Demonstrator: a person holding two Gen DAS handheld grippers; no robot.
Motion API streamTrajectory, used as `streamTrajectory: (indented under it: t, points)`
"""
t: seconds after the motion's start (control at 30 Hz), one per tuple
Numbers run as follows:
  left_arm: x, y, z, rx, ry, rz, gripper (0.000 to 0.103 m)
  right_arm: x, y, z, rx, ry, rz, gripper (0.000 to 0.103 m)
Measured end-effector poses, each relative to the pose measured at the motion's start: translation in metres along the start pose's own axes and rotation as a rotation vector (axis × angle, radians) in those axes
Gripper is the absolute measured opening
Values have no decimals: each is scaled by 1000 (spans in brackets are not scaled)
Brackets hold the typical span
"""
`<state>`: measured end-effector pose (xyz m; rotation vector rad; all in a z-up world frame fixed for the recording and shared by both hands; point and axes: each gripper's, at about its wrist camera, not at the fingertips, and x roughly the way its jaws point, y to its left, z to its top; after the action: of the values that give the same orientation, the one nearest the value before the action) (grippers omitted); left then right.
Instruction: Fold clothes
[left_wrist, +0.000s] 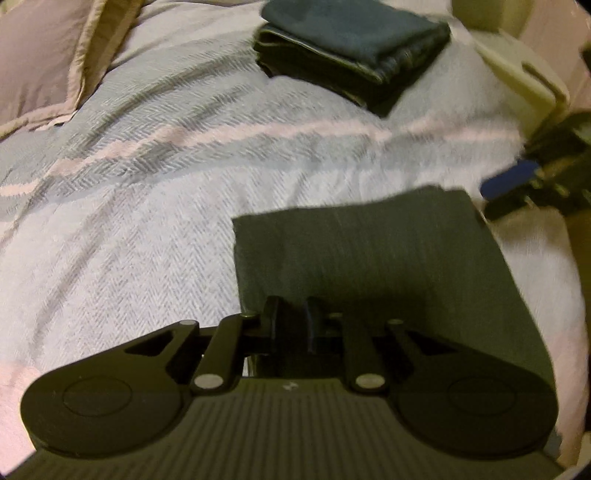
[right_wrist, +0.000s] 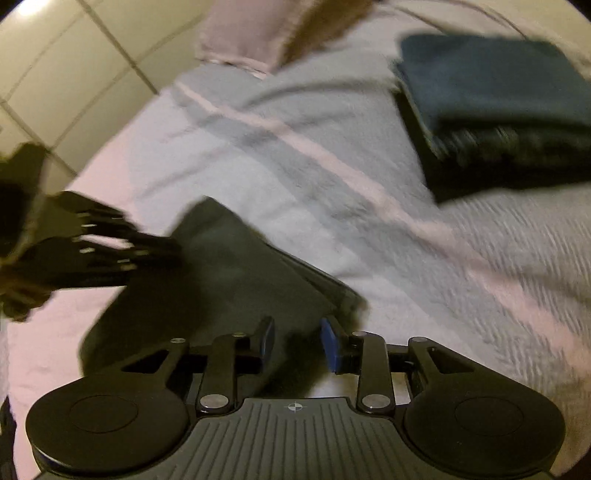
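Clothes are lying on the bedspread (left_wrist: 155, 206) in two places, and we are seeing them from both wrist cameras. Largest is the bedspread itself, a pale grey herringbone weave with a pink stripe, filling most of each view. A pillow (left_wrist: 40, 62) is sitting at ten o'clock in the left view, and tiled floor (right_wrist: 66, 66) is showing at ten o'clock in the right view.

Next in size, the dark olive garment (left_wrist: 369, 254) is lying flat, folded into a rectangle, at five o'clock in the left view and at seven o'clock in the right view (right_wrist: 229, 269). The folded stack of dark blue clothes (left_wrist: 354, 51) is resting well apart from it, at one o'clock in both views (right_wrist: 491, 107).

We are holding the left gripper (left_wrist: 293, 317) over the near edge of the olive garment, its jaws drawn narrow on the cloth's edge. The right gripper (right_wrist: 298, 341) is hovering at the garment's corner with its jaws standing apart, nothing between the blue pads (right_wrist: 328, 343). Both views are blurred.
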<state>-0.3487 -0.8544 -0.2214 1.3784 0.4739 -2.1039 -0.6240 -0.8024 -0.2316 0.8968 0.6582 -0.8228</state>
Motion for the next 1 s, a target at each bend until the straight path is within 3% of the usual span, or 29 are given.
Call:
streamTrajectory:
  t: [0.07, 0.2, 0.43, 0.53, 0.77, 0.9, 1.0]
  points:
    - [12, 1, 5, -3, 11, 7, 7, 4, 13, 0, -50, -13, 43, 32]
    - [35, 0, 10, 21, 47, 17, 3, 43, 28, -16, -166, 87, 72, 32]
    - [-3, 5, -5, 40, 46, -2, 3, 26, 33, -26, -162, 120, 55, 32]
    - [-5, 7, -21, 10, 72, -20, 4, 13, 47, -38, -174, 85, 101, 32]
    - [5, 5, -34, -16, 71, -1, 3, 45, 59, -82, -238, 214, 104, 32]
    - [-22, 7, -51, -5, 88, 45, 3, 40, 55, -93, -218, 277, 68, 32]
    - [-49, 2, -82, -36, 106, 116, 10, 31, 59, -97, -208, 276, 65, 33]
